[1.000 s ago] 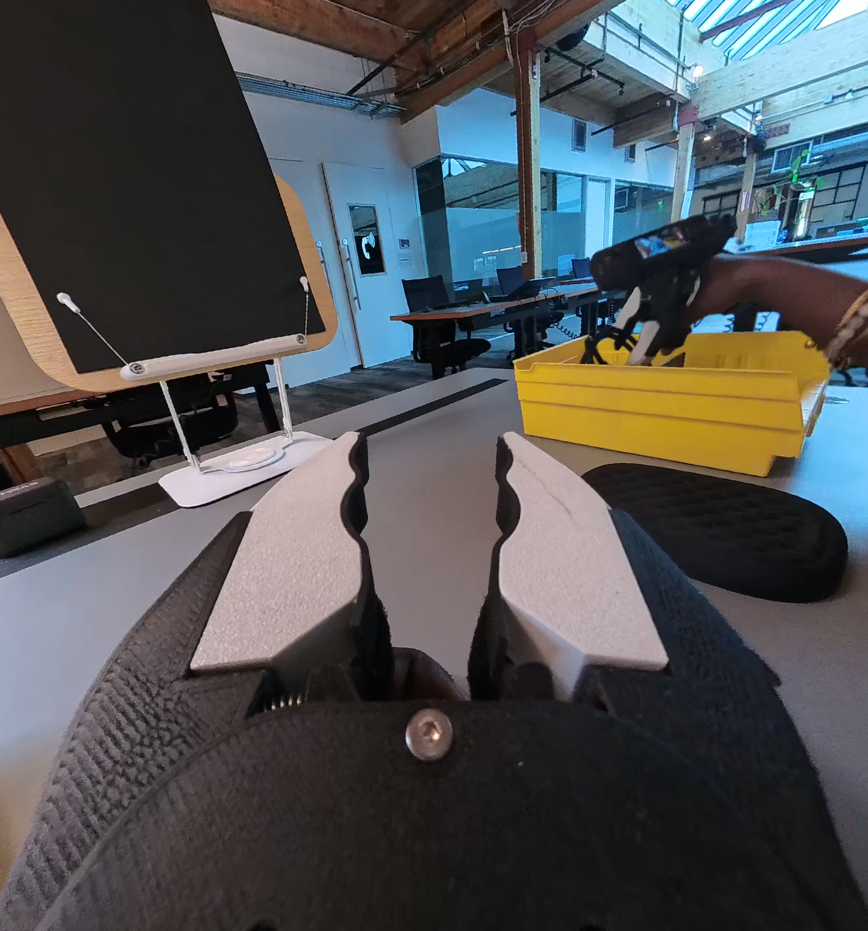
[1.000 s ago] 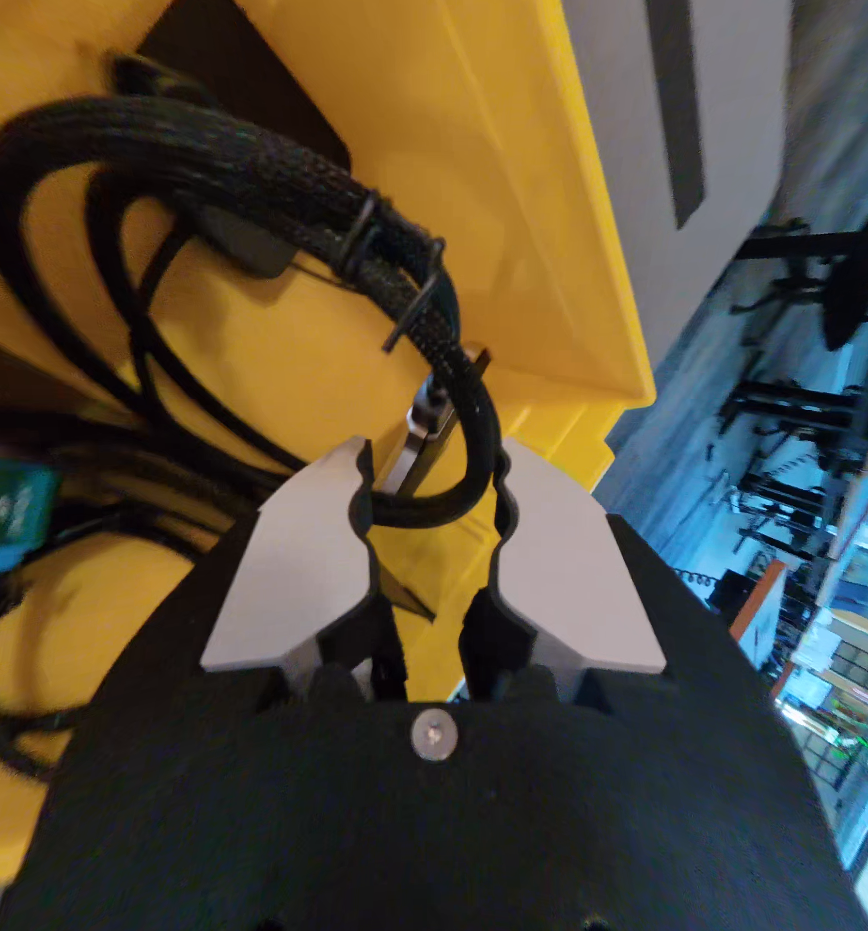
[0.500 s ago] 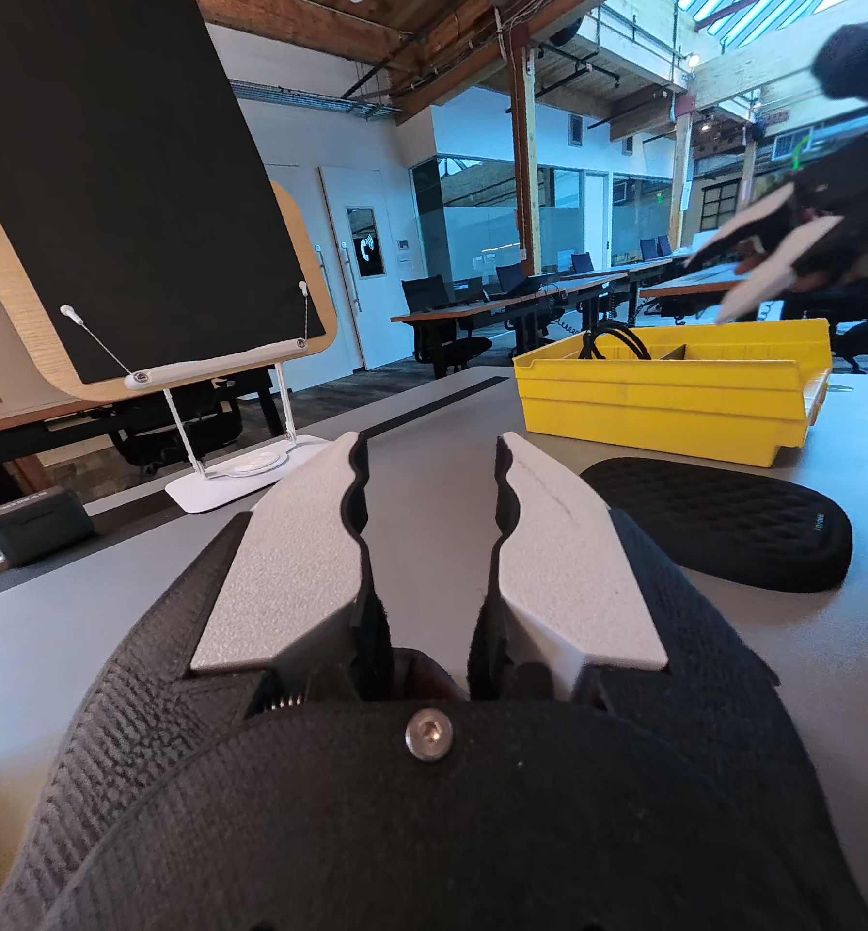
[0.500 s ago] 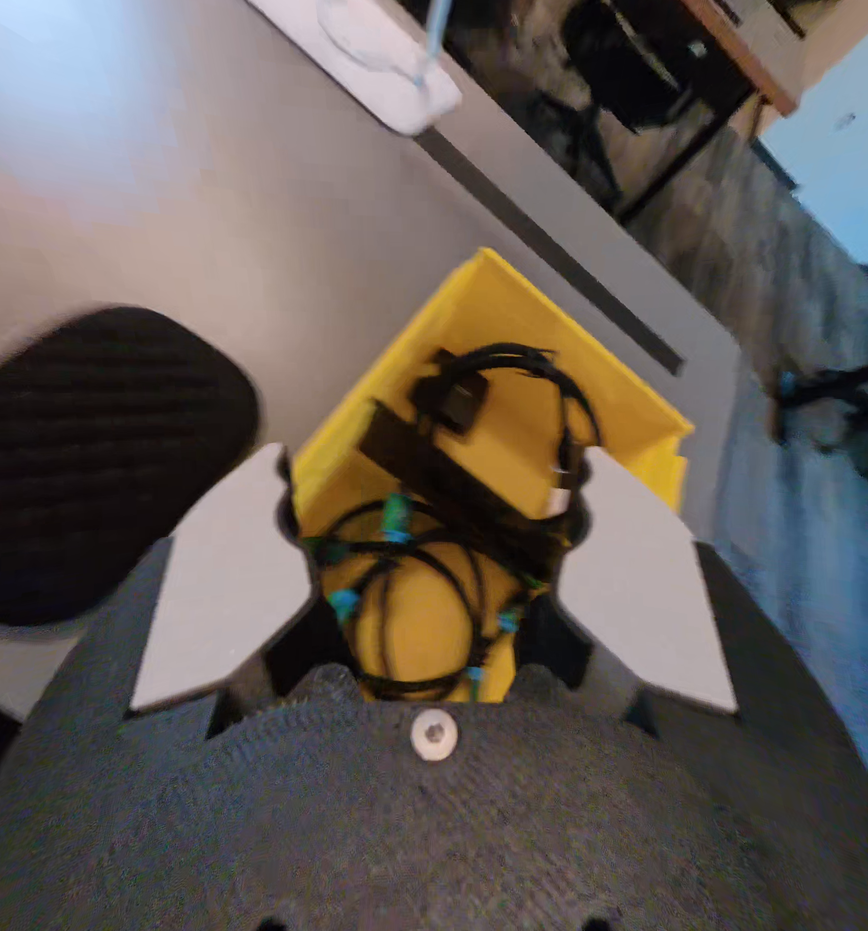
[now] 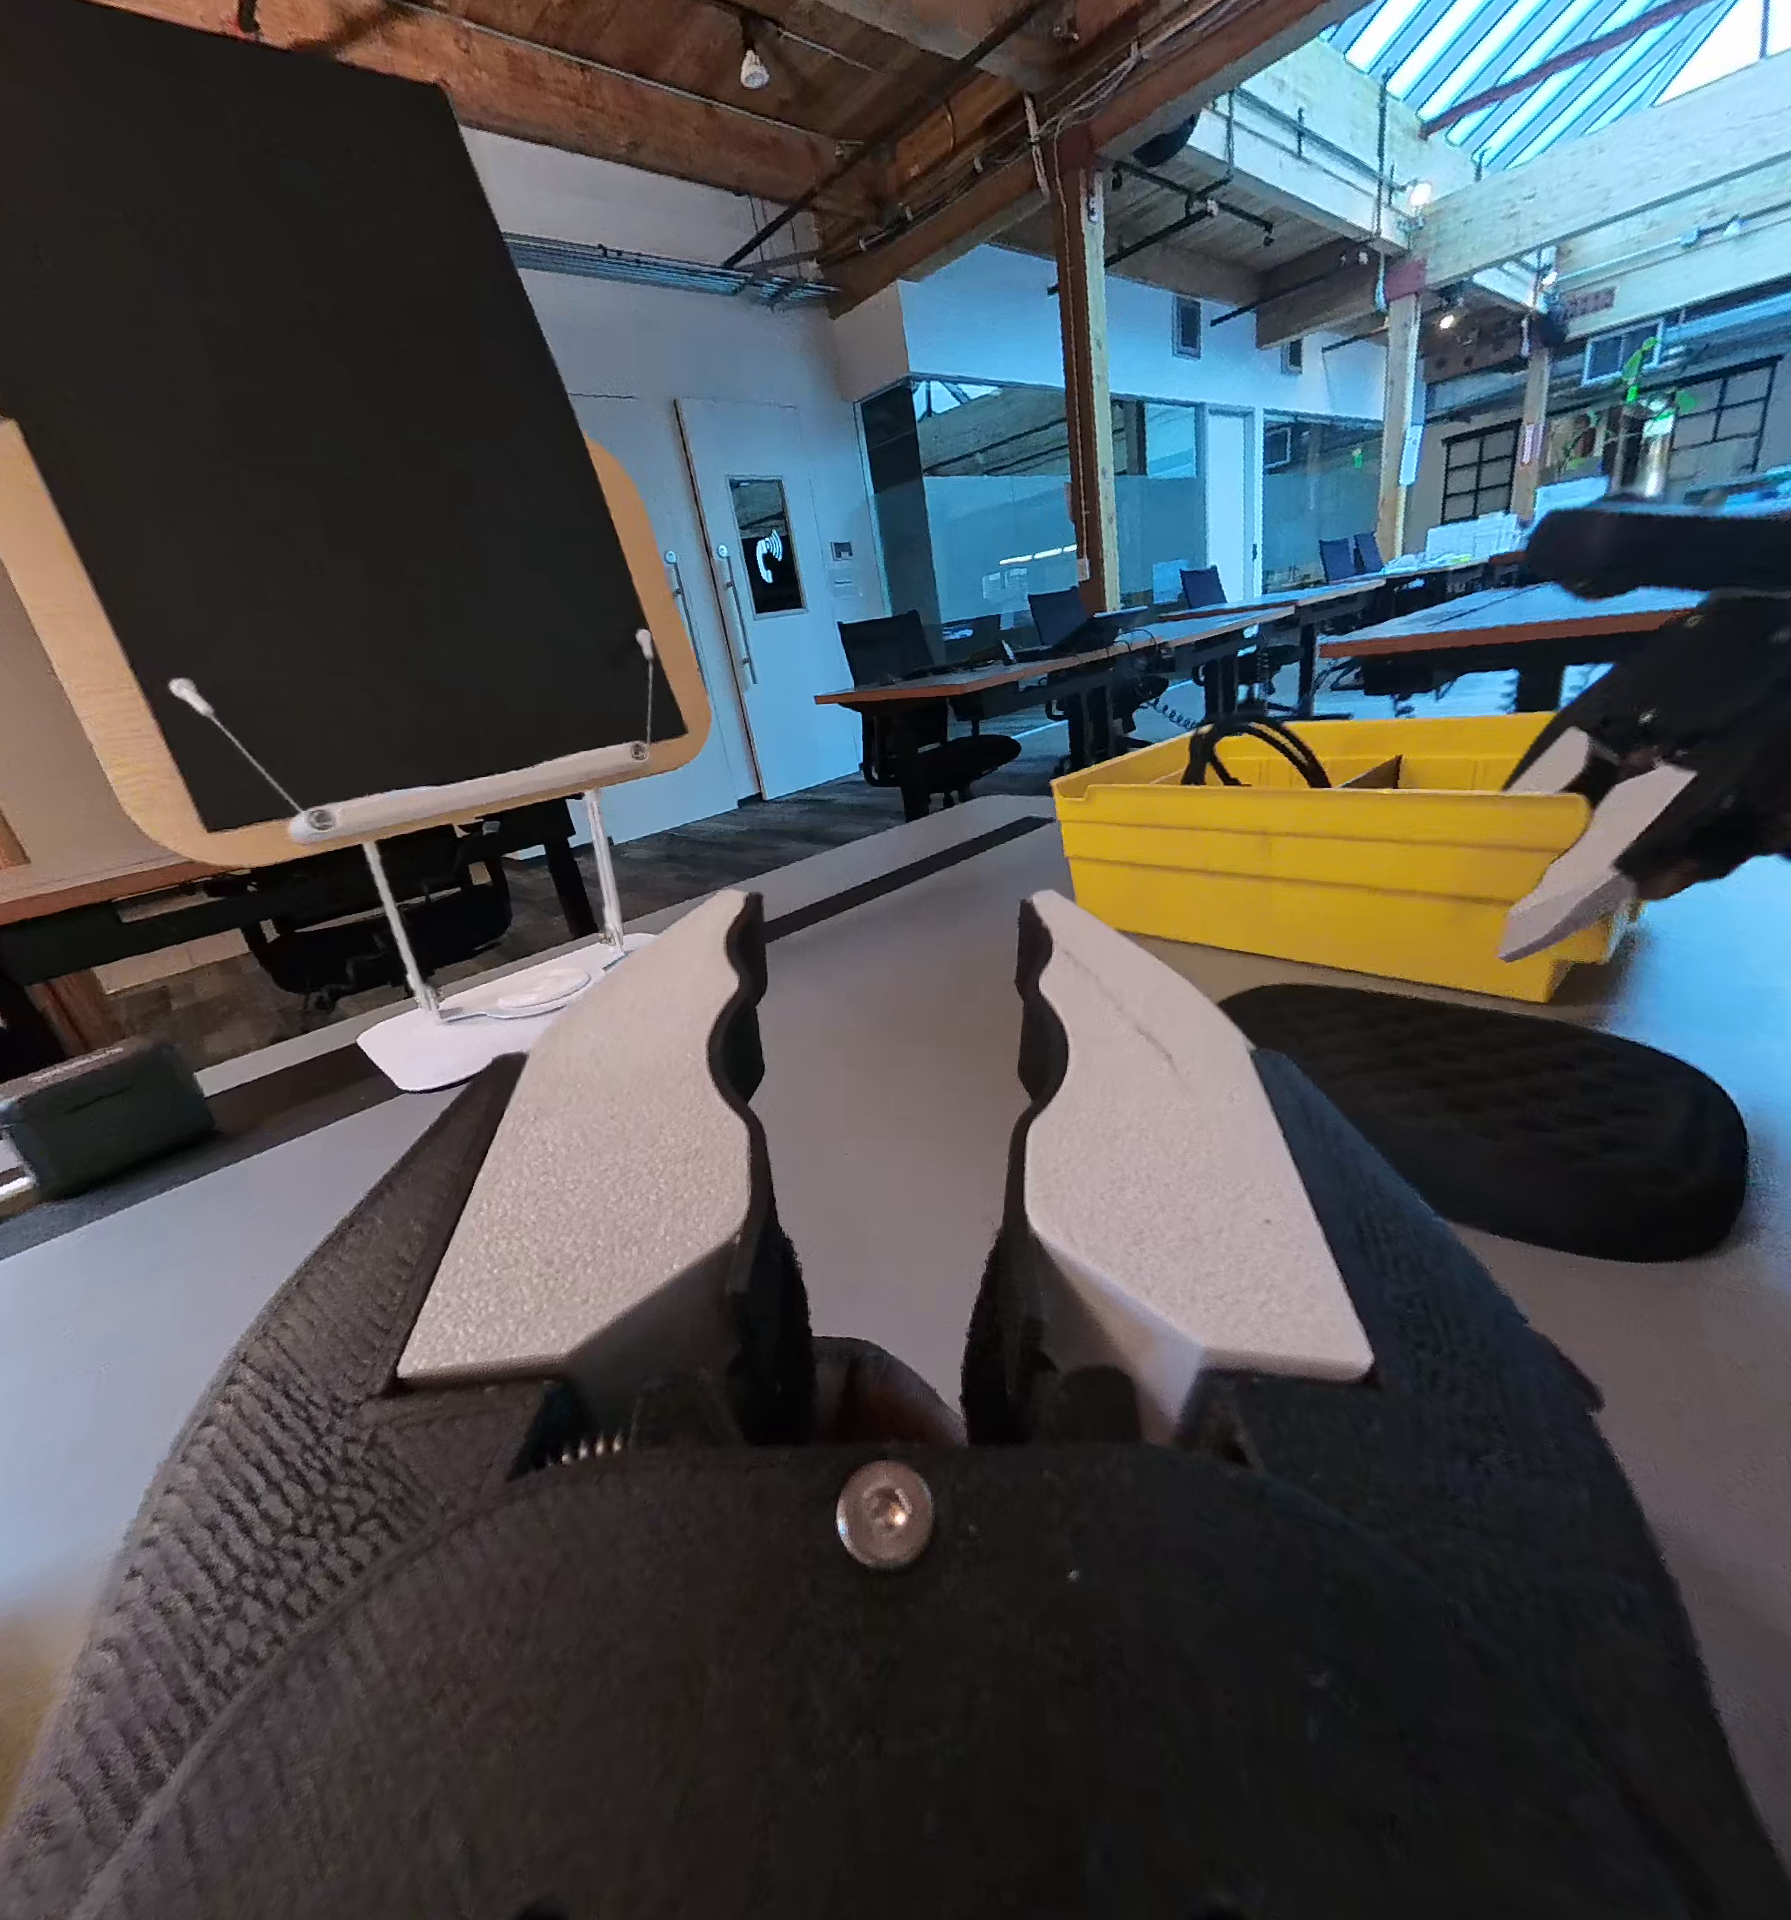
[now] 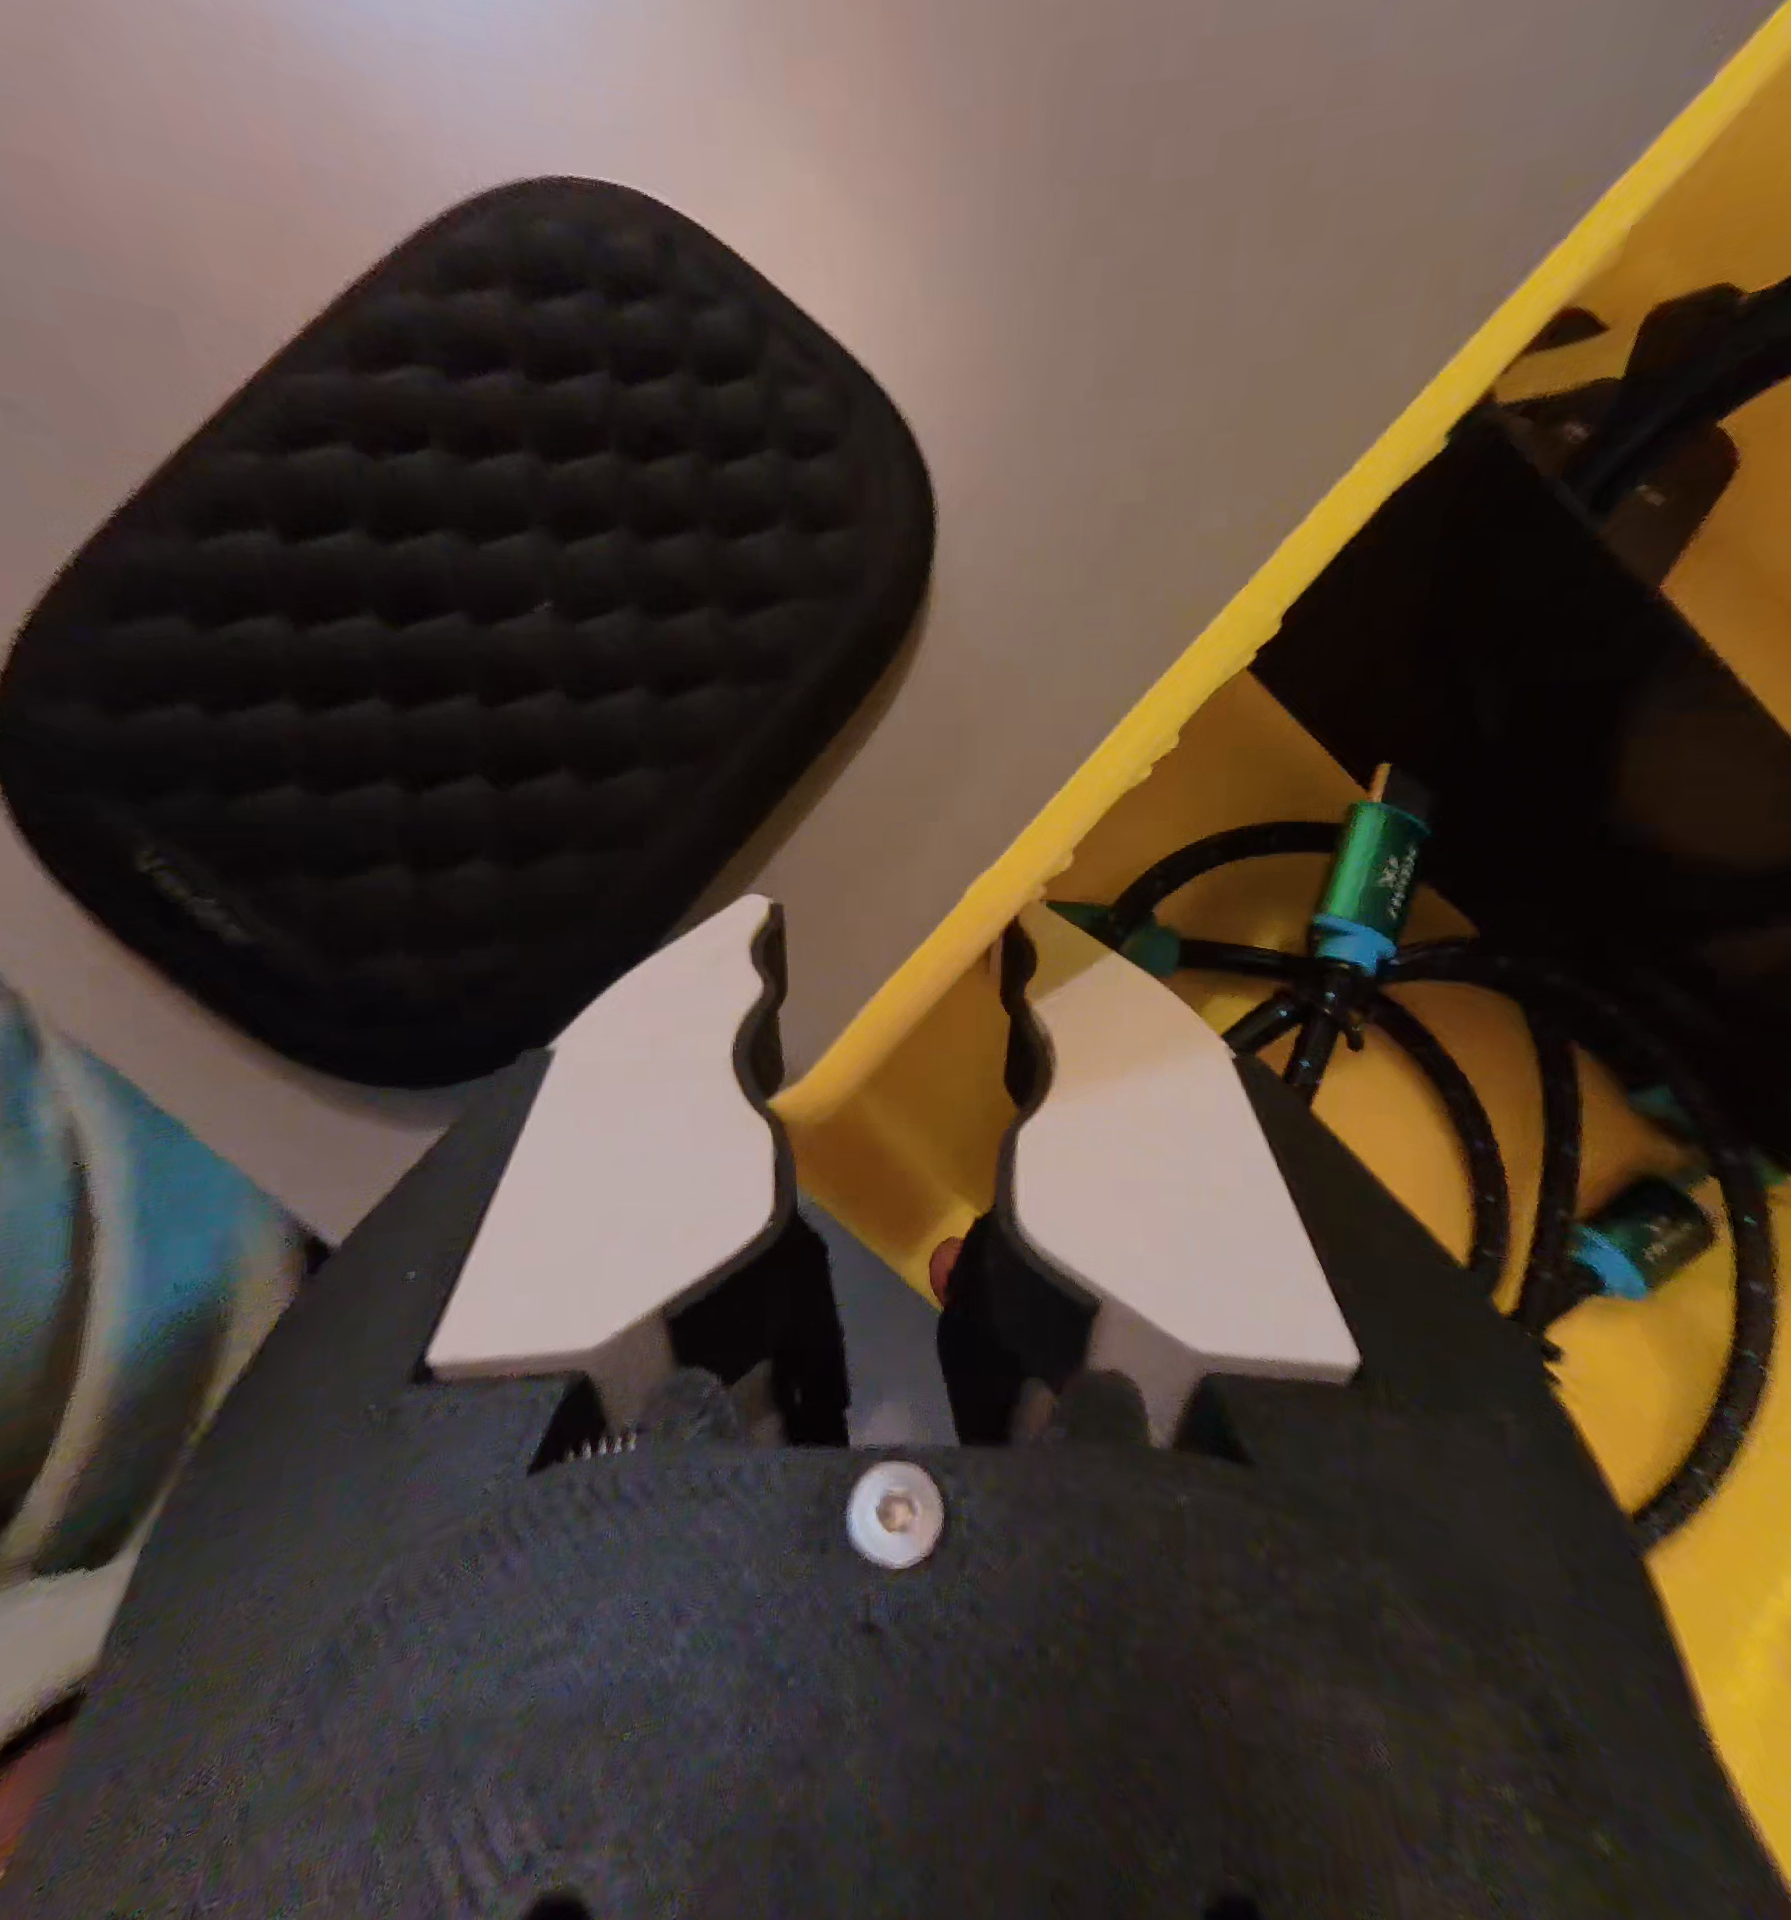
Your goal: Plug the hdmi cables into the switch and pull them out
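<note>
Left wrist view has the left hand-held gripper (image 5: 889, 935) sitting low over the grey counter (image 5: 870, 1091), fingers spread with nothing between them. Off to the right there's a yellow bin (image 5: 1317, 873) with a black padded case (image 5: 1493, 1122) lying just in front of it, and a black board on a white stand (image 5: 278, 499) at the left. The right hand-held gripper (image 6: 891, 935) hangs over the bin's near edge, also spread and empty. Looking down from the right wrist view, the hdmi cables (image 6: 1493, 1122), black braided ones with green plugs (image 6: 1374, 862), are coiled in the bin next to a black box (image 6: 1514, 665), probably the switch, but can't tell for sure.
</note>
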The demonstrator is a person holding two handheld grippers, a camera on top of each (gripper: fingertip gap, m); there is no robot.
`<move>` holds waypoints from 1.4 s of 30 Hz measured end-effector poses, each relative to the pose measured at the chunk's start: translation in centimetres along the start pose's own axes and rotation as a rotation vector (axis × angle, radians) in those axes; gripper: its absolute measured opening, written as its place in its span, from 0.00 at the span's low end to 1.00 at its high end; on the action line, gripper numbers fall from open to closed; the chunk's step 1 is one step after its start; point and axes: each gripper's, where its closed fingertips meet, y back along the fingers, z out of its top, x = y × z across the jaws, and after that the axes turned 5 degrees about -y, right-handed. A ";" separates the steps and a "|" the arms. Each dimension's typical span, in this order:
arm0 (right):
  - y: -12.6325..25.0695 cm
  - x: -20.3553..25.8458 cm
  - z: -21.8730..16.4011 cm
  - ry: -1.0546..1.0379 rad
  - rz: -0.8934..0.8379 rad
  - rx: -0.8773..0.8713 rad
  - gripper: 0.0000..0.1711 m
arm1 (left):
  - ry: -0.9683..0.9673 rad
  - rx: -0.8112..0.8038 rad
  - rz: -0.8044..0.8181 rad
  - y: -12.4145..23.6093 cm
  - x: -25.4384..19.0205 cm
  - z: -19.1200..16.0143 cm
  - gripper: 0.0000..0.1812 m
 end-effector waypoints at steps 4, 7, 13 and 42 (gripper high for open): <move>-0.9 -2.6 1.2 0.106 -0.167 0.064 0.17 | 0.030 -0.060 0.000 0.9 0.3 1.6 0.25; -2.5 -4.9 3.2 0.137 -0.240 0.076 0.15 | 0.008 -0.116 0.024 2.2 1.0 3.8 0.25; -6.1 -6.0 8.0 0.086 -0.226 0.037 0.15 | -0.056 -0.186 0.164 7.0 4.2 7.7 0.25; -16.9 19.3 25.5 0.464 0.078 -0.011 0.23 | 0.030 -0.279 0.938 26.7 17.3 6.0 0.23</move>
